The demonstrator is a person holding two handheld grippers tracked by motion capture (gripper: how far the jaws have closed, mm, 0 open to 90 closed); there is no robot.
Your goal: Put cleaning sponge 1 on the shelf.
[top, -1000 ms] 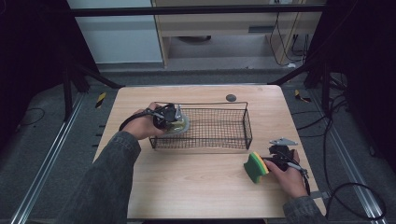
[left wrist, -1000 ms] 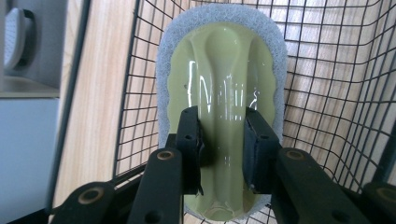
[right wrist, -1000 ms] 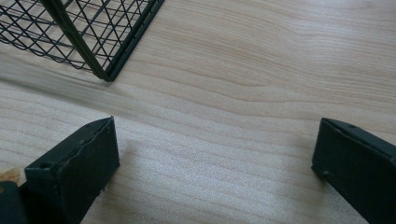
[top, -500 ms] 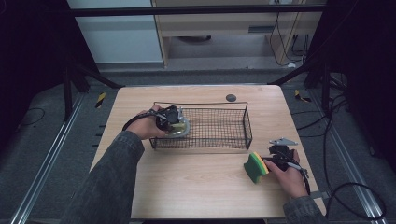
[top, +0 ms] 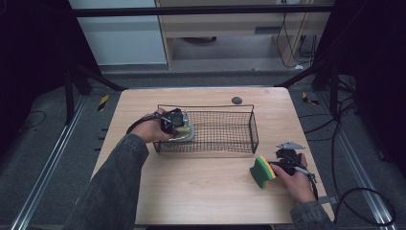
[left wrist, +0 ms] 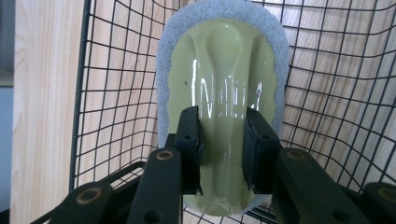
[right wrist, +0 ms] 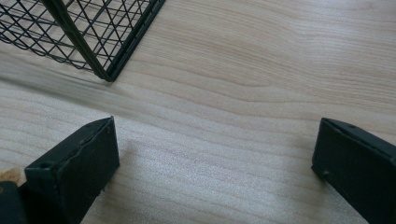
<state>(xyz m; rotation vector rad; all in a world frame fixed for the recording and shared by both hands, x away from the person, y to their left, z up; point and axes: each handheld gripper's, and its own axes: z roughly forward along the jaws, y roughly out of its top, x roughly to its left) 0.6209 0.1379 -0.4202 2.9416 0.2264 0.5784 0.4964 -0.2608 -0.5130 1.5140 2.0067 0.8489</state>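
A light wooden table with a pale grain carries everything here. A black wire basket stands directly on it, its near corner up and to the left of the right gripper's wide-standing jaws, with bare wood between them. A yellow-and-green sponge stands on edge on the table top, just beside those jaws. A small dark round disc lies on the far edge, well beyond both pairs of jaws.
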